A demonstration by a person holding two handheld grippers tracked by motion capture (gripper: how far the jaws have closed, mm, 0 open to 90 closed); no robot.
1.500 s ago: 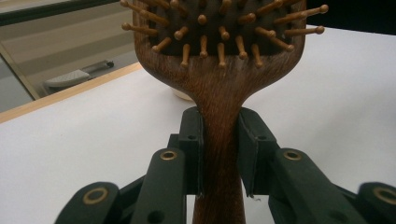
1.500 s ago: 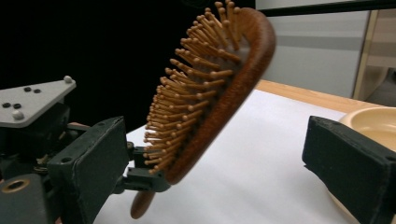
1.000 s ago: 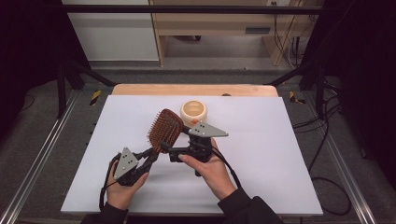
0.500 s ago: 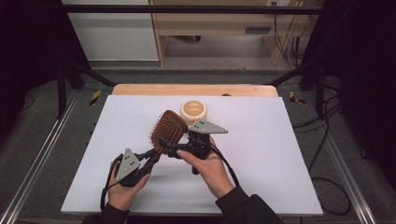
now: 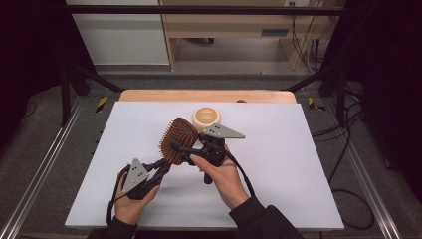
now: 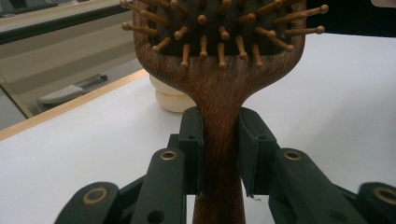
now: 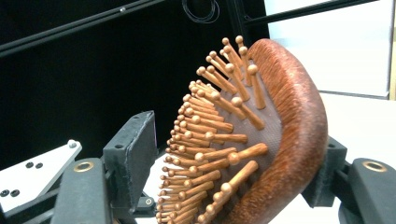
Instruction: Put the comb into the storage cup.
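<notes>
The left gripper (image 5: 158,172) pinches the hairbrush (image 5: 174,139) handle; the right gripper (image 5: 180,149), jaws just closing around its head, is not yet pressing. A hard squeeze could bend the pins (image 7: 219,140) or knock the bowl (image 5: 206,117) at one o'clock.

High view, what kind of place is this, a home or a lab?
Probably a lab or recording bay: a white-covered table inside a metal rail frame, cables trailing over grey carpet, dark curtains at the sides.

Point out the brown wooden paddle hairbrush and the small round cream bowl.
Brown wooden paddle hairbrush (image 5: 175,139), high view, on its bristled head.
Small round cream bowl (image 5: 206,117), high view, on its rim beyond the brush.
</notes>
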